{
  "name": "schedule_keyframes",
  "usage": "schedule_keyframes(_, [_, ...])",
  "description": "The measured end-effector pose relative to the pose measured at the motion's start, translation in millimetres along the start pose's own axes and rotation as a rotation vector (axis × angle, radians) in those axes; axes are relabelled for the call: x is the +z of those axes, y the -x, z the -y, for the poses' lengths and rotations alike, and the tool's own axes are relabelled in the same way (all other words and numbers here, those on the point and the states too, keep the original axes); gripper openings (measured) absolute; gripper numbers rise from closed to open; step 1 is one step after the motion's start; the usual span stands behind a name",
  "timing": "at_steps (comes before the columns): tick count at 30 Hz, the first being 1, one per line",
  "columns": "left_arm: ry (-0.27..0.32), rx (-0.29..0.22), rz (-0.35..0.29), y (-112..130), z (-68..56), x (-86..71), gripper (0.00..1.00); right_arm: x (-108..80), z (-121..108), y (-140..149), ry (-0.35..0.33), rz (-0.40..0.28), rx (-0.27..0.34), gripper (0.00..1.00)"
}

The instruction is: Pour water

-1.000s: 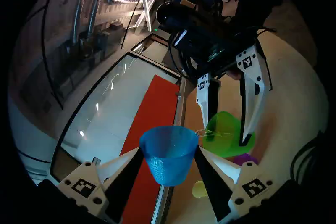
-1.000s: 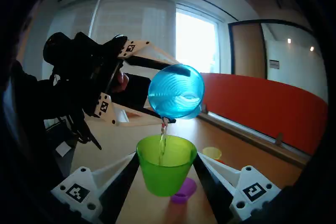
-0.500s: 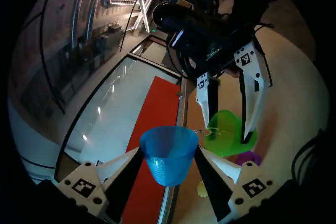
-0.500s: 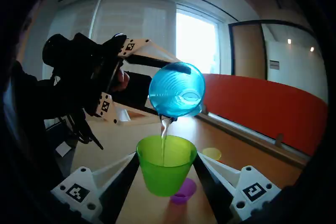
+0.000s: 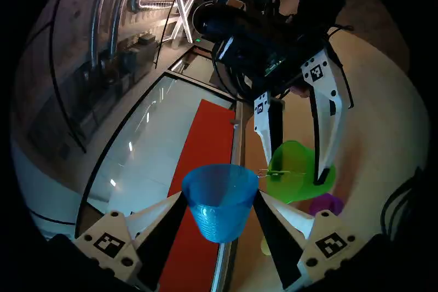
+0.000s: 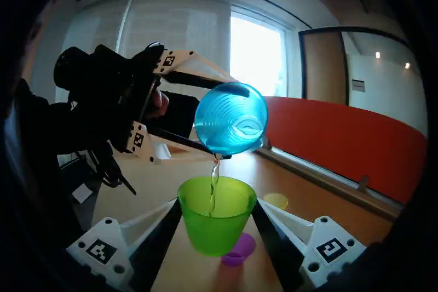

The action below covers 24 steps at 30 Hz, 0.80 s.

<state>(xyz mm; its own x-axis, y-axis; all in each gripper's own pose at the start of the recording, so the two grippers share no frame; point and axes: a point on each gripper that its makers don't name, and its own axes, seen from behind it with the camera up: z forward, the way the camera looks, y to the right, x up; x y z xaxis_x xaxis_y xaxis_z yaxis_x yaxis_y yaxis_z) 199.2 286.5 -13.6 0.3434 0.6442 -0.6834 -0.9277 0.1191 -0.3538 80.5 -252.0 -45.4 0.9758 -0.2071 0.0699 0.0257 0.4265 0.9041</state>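
**Blue cup tipped over the green cup, water running**

My left tool [image 5: 219, 207] is clenched on the blue cup [image 5: 220, 199], one finger pressing on each side of its wall below the rim. My right tool [image 6: 217, 212] grasps the green cup [image 6: 216, 226] the same way. The green cup stands upright between the fingers, held above the wooden bench [image 6: 159, 182].

The blue cup hangs just above the green cup's mouth, apart from it and tipped well over on its side. A thin stream of water [image 6: 213, 182] falls from its low edge into the green cup.

The right gripper view gives me the pour itself: the stream, and a little water pooled in the low side of the blue cup. It also shows the hand [image 6: 159, 103] on my left tool, whose fingers sit one above and one below the blue cup. A purple cup [image 6: 238, 249] lies on the bench just behind the green cup, and a yellow cup [image 6: 276, 200] stands farther off. Behind them are a red partition [image 6: 350, 133] and a bright window [image 6: 254, 53].

The left gripper view looks along the blue cup's side instead. Here the water is no more than a glint at the rim, reaching toward the green cup. My right tool appears from the front, its two white fingers flanking that cup. Ceiling pipes [image 5: 137, 1] run overhead.
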Motion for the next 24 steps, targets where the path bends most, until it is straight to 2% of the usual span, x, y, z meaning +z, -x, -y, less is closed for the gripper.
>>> schedule_keyframes(24, [-0.007,0.045,0.002,-1.0,3.6,-1.2,0.84,-0.8,-0.9,0.4,0.003,-0.003,-0.004,0.91])
